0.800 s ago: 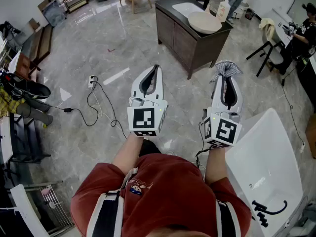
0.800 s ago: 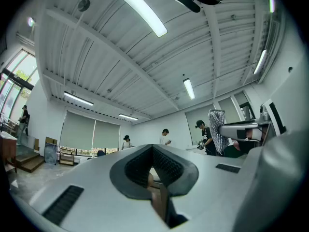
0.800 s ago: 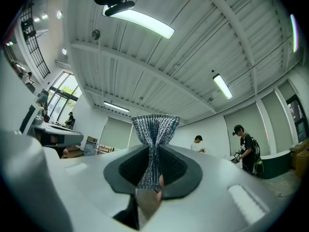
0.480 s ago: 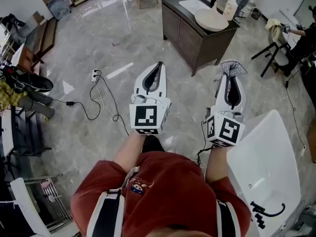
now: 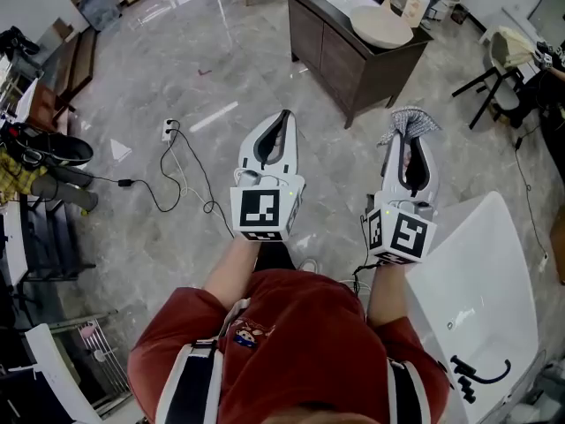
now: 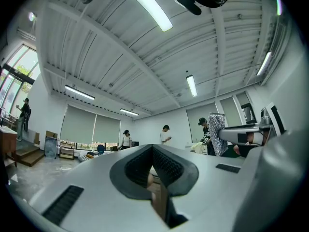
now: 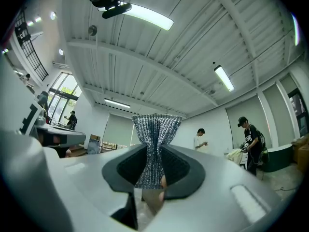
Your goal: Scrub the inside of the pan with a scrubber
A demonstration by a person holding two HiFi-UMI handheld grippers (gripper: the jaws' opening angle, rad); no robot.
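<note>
So far: no pan visible; scrubbing unstarted.
Right gripper (image 5: 404, 140): pinches scrubber (image 5: 408, 120), near cabinet (image 5: 353, 64).
Left gripper (image 5: 281, 122): jaws together, empty.

Stands in a red shirt (image 5: 291, 343) on a glossy grey marble floor (image 5: 185, 69). Holds out the white left gripper (image 5: 282, 120), marker cube nearest the body, jaw tips together. Holds the white right gripper (image 5: 405, 141) alongside and apart from it, clamped on a silvery mesh scrubber (image 5: 408, 119) fanning out past the tips. Beyond both, a dark brown vanity cabinet (image 5: 340, 64) bearing a cream round basin (image 5: 381, 26) and a pale pump bottle (image 5: 415, 5). At lower right, a white bathtub (image 5: 481, 281). At left, a black cable (image 5: 181, 188) trailing across the floor from a white power strip (image 5: 166, 133).
</note>
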